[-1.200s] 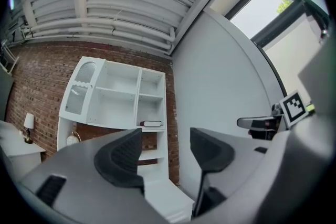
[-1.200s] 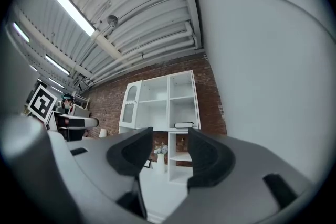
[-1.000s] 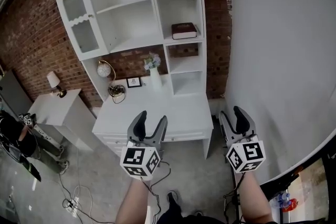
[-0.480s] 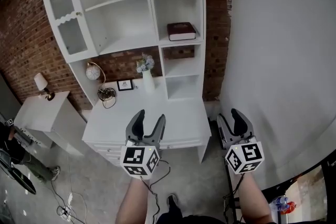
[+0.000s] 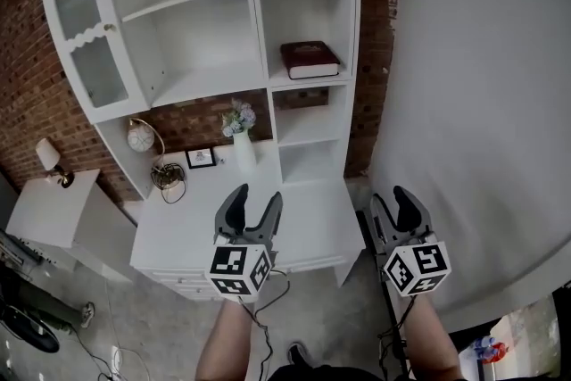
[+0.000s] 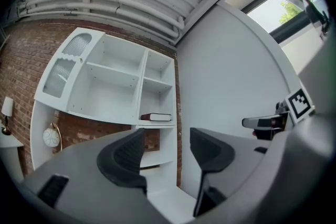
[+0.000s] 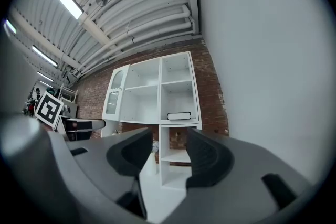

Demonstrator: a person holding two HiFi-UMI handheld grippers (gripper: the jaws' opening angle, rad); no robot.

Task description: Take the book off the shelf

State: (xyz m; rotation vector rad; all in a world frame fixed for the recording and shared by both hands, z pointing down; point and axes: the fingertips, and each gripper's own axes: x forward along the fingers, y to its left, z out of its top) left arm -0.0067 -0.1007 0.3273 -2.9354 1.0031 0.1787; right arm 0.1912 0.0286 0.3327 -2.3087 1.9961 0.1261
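Note:
A dark red book (image 5: 310,60) lies flat on a middle shelf in the right column of the white shelf unit (image 5: 214,22); it also shows as the book (image 6: 156,117) and the book (image 7: 178,116) in the gripper views. My left gripper (image 5: 250,208) is open and empty over the white desk (image 5: 192,232), far below the book. My right gripper (image 5: 394,208) is open and empty, to the right of the desk. Both are well short of the shelf.
A white vase with flowers (image 5: 239,138), a small picture frame (image 5: 200,158) and a round lamp (image 5: 140,138) stand at the back of the desk. A grey wall (image 5: 482,103) runs along the right. A white side table (image 5: 49,214) with a lamp stands at the left.
The view has moved closer to the shelf unit and shifted left; the book now sits larger and nearer the centre. Both grippers keep their pose, open.

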